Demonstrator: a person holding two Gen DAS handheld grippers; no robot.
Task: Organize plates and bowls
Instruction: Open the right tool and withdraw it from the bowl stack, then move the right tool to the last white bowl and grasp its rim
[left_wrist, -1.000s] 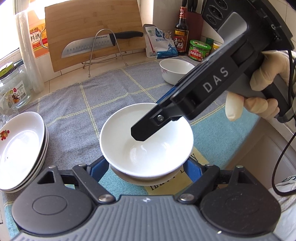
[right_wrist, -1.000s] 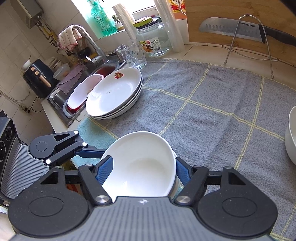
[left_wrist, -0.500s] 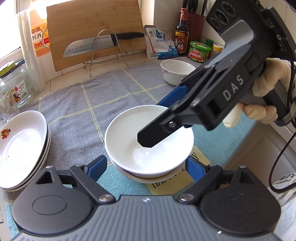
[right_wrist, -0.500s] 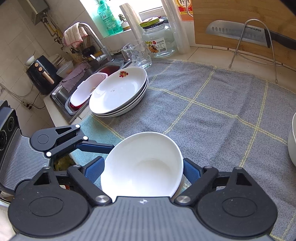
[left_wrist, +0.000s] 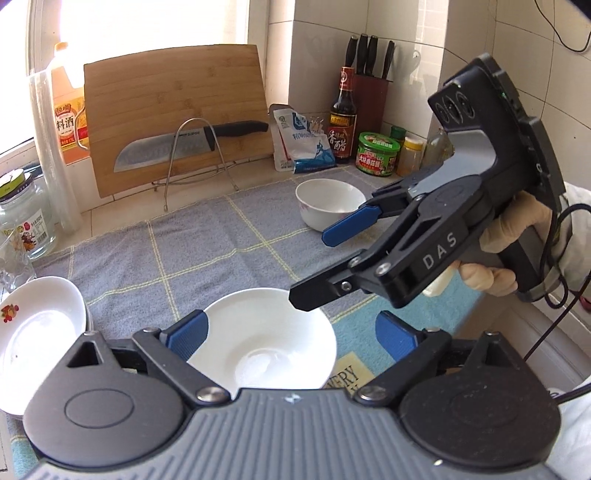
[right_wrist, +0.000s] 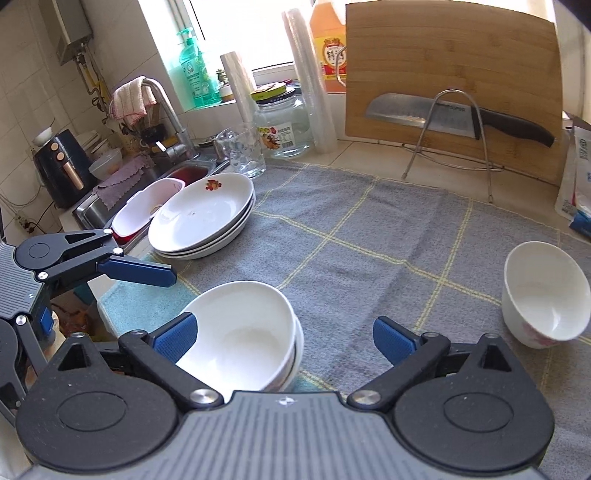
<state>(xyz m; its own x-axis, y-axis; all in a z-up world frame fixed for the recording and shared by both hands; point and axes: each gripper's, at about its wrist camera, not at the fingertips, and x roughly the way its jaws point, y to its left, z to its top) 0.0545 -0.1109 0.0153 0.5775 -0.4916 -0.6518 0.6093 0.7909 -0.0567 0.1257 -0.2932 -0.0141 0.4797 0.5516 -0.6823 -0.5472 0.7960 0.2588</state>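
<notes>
I am holding my left gripper (left_wrist: 290, 338) with its blue fingers spread wide, low over the stacked bowls (left_wrist: 267, 352), gripping nothing. The left pad is sitting right at the stack's near-left rim; the right pad is standing off the rim with a strip of towel showing between. My right gripper (left_wrist: 314, 269) is also gaping wide and empty, hovering just above the far rim of those bowls, one dark finger tip pointing at the edge without touching it.

From the right wrist view, the stacked bowls (right_wrist: 243, 336) are sitting at the near edge of the grey checked towel (right_wrist: 369, 240), two rims showing one inside the other. My right gripper (right_wrist: 284, 338) is straddling them loosely, its right pad well clear of the rim. The left gripper (right_wrist: 140, 273) is reaching in from the left, near the stack.

The lone bowl (right_wrist: 546, 295) is standing upright on the towel, well apart to the right. The plate stack (right_wrist: 203, 221) is resting at the towel's left edge, just beside the sink (right_wrist: 96, 210). Between the plates, the bowls and the single bowl, a broad stretch of towel is lying open. Along the back, the cutting board (right_wrist: 454, 81) and knife (right_wrist: 458, 118) are leaning on a wire rack (right_wrist: 458, 136), off the towel.
</notes>
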